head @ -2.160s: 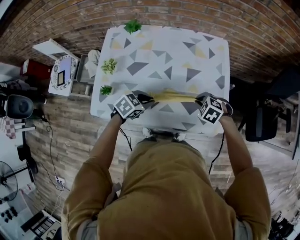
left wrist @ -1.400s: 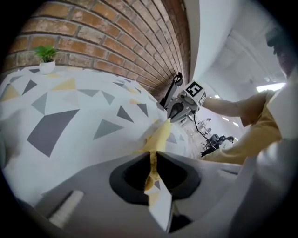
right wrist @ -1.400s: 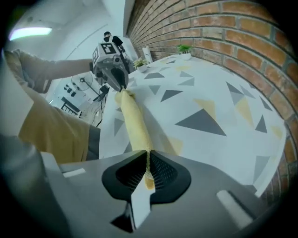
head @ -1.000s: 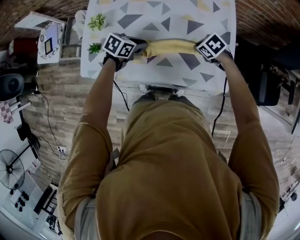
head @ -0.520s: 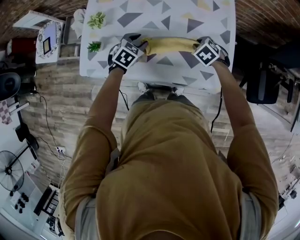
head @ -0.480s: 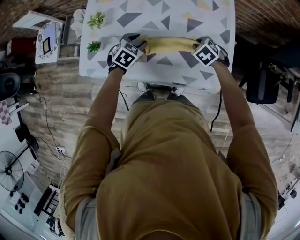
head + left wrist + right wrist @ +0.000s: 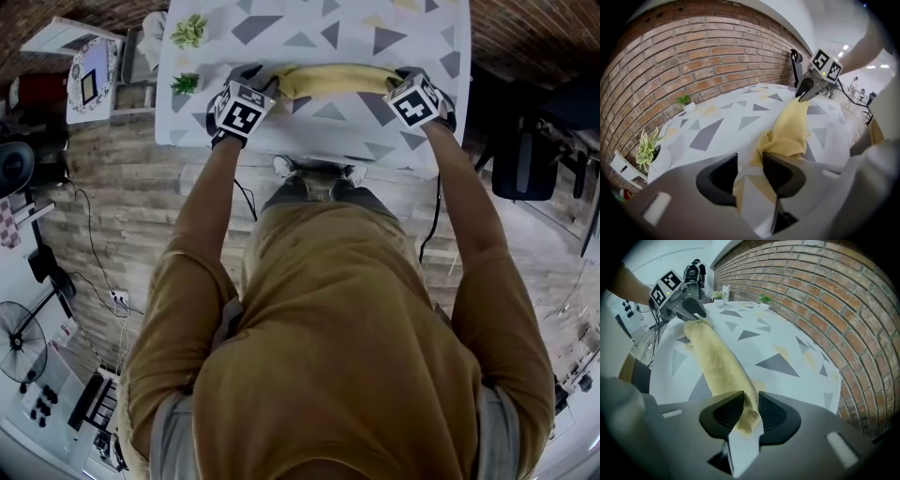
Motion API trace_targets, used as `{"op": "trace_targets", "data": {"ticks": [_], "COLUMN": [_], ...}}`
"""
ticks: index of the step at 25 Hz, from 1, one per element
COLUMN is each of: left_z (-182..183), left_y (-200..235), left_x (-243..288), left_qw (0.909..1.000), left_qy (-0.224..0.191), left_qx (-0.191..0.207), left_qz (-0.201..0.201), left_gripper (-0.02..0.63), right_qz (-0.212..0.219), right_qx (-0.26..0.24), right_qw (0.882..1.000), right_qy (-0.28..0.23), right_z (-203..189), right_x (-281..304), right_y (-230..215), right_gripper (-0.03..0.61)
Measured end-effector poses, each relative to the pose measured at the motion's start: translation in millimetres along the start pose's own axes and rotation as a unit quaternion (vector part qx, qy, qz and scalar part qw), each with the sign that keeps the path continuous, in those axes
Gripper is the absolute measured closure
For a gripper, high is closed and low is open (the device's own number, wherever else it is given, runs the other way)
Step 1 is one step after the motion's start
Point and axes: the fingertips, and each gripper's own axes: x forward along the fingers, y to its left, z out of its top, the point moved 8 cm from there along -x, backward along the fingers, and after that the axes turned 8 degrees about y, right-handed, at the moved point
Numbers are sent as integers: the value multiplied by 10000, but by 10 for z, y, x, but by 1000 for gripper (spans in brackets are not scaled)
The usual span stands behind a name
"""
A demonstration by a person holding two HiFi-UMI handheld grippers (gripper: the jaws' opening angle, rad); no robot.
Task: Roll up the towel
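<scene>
Right gripper view: the right tool (image 7: 751,399) is pinched on one end of the rolled yellow towel (image 7: 717,357), which lies across the counter (image 7: 787,341), though its jaws have just been opening slightly. The left tool (image 7: 750,159), which has also just been opening, stands apart and empty just beside the other end. The roll seems light and soft and probably unrolls easily, so hold it at both ends.

This looks like a lab or studio workspace in a loft-style room. It has a red brick wall (image 7: 693,51) and a grey wood-plank floor (image 7: 131,178). A bench (image 7: 319,28) carries a white cloth printed with grey and yellow triangles, with small green potted plants (image 7: 188,30) on it. Around it are a black office chair (image 7: 525,155), trailing black cables (image 7: 97,253), a round standing fan (image 7: 21,342) and a white knobbed control box (image 7: 36,403).
</scene>
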Motion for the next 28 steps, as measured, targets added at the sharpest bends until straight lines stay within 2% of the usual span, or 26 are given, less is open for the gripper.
{"op": "trace_targets", "data": {"ticks": [4,7,11,16,28], "left_z": [-54,-90,-148,-194,-153], "left_y": [-8,0,3,11,-279], "left_x": [-24,-53,-123,-226,-478], "left_qw": [9999,9998,9995,9991,9936], "left_qy": [10,13,10,-70,-654], "left_qx": [-54,-156,-285,-336,-860], "left_qz": [137,114,146,258,322], "left_gripper": [437,437,437,437,437], "right_qz": [-189,174,585,638,631], "right_qx": [6,501,1131,1240,2080], "right_qw": [9998,9983,9905,9873,9692], "right_qy": [-108,-254,-524,-755,-1155], "right_z": [26,2,-64,-127,-538], "right_x": [-51,-113,-247,-462,-598], "right_y": [6,-24,-111,-129,10], "right_gripper": [497,493,454,451,454]}}
